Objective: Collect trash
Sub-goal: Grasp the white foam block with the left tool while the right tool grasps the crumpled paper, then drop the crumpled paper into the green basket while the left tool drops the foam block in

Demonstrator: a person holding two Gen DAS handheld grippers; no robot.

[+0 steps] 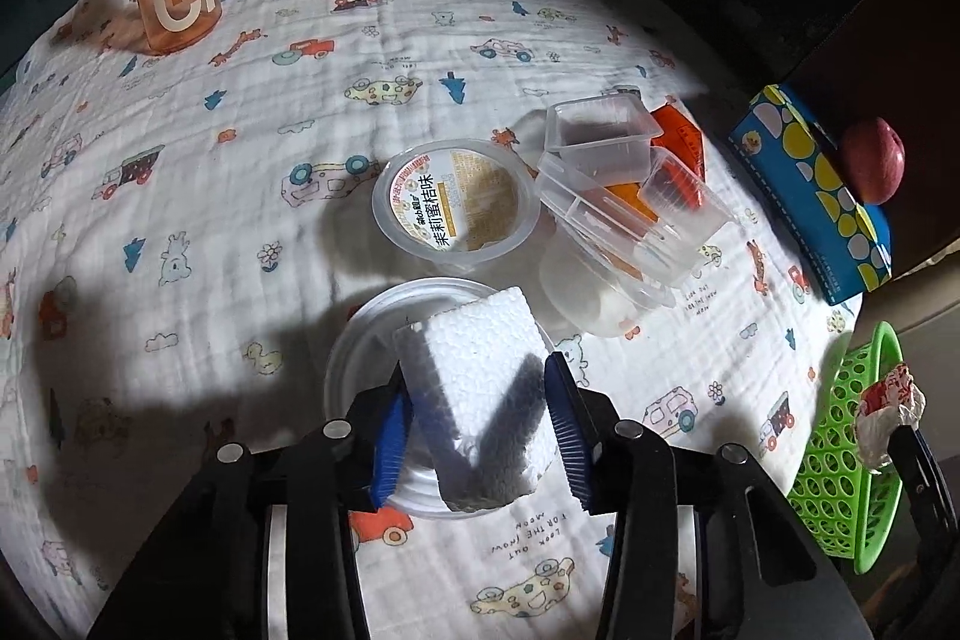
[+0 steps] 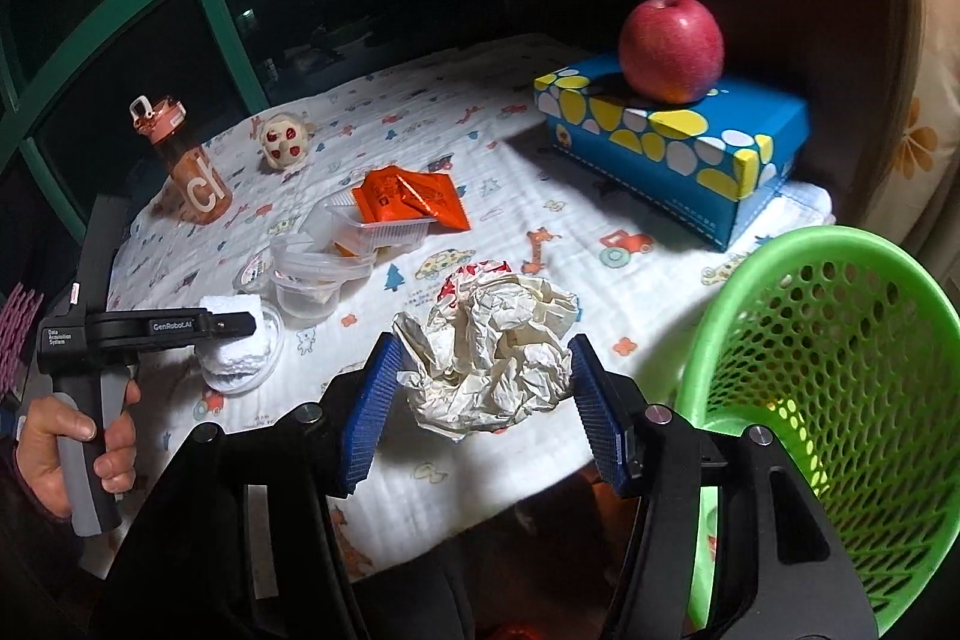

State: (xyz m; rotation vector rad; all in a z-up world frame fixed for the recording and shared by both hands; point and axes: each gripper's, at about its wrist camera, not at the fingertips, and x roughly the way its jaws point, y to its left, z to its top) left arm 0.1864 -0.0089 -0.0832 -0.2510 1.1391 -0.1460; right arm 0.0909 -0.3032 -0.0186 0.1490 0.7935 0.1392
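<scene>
My left gripper [image 1: 477,394] is shut on a white foam block [image 1: 480,334], held just over a clear round dish [image 1: 354,346]. Beyond it lie a labelled jelly cup [image 1: 453,202], stacked clear plastic trays [image 1: 606,142] and orange packets [image 1: 681,130]. My right gripper [image 2: 485,343] is shut on a crumpled paper wrapper [image 2: 504,340], lifted above the cloth just left of the green mesh basket [image 2: 840,340]. The wrapper [image 1: 888,400] also shows at the basket's [image 1: 840,436] rim in the left wrist view. In the right wrist view the left gripper [image 2: 240,325] sits at far left in a person's hand [image 2: 66,448].
A blue tissue box [image 2: 678,148] with a red apple [image 2: 671,49] on it stands at the back right. An orange bottle [image 2: 192,166] and a small plush toy [image 2: 285,142] stand at the back left. The patterned cloth [image 2: 540,232] ends at the near table edge.
</scene>
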